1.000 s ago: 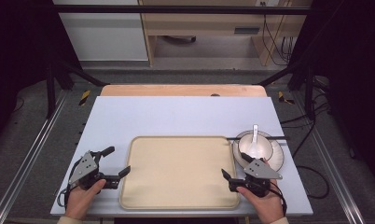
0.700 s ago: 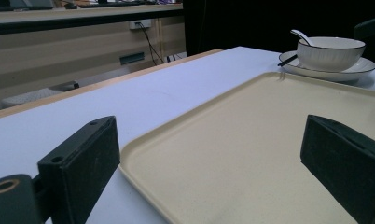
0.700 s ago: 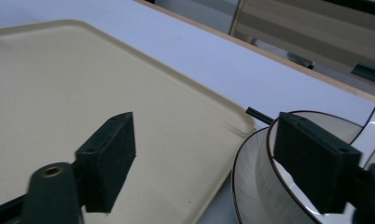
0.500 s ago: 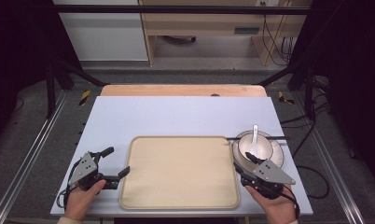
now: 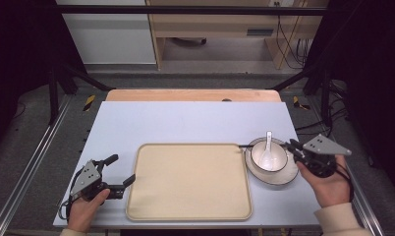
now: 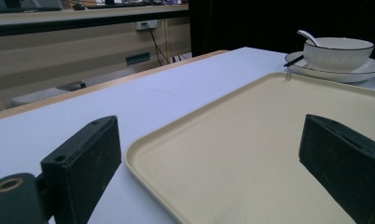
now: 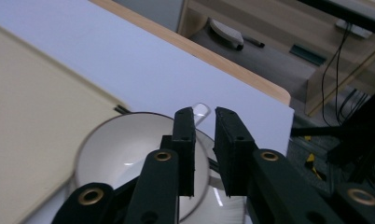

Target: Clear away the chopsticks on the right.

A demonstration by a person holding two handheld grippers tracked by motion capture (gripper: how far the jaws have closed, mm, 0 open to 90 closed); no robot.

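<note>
Bowl (image 5: 268, 156) with spoon (image 5: 268, 145) sits on saucer (image 5: 270, 175), right of beige tray (image 5: 188, 182) on worktop (image 5: 185, 123). Right tongs (image 5: 293, 147) nearly closed, gripping nothing, just beside bowl rim. Left tongs (image 5: 118, 170) spread wide by tray's left edge. Risk: slick rim slipping, spoon tipping out if nudged.

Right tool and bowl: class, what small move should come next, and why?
Probably open the right tool a little and ease it onto the bowl's near rim. Its jaws stand almost closed just over that rim, gripping nothing. The bowl, with a spoon in it, sits on a plate beside the empty tray, a likely destination. The left tool waits open at the tray's edge.
</note>
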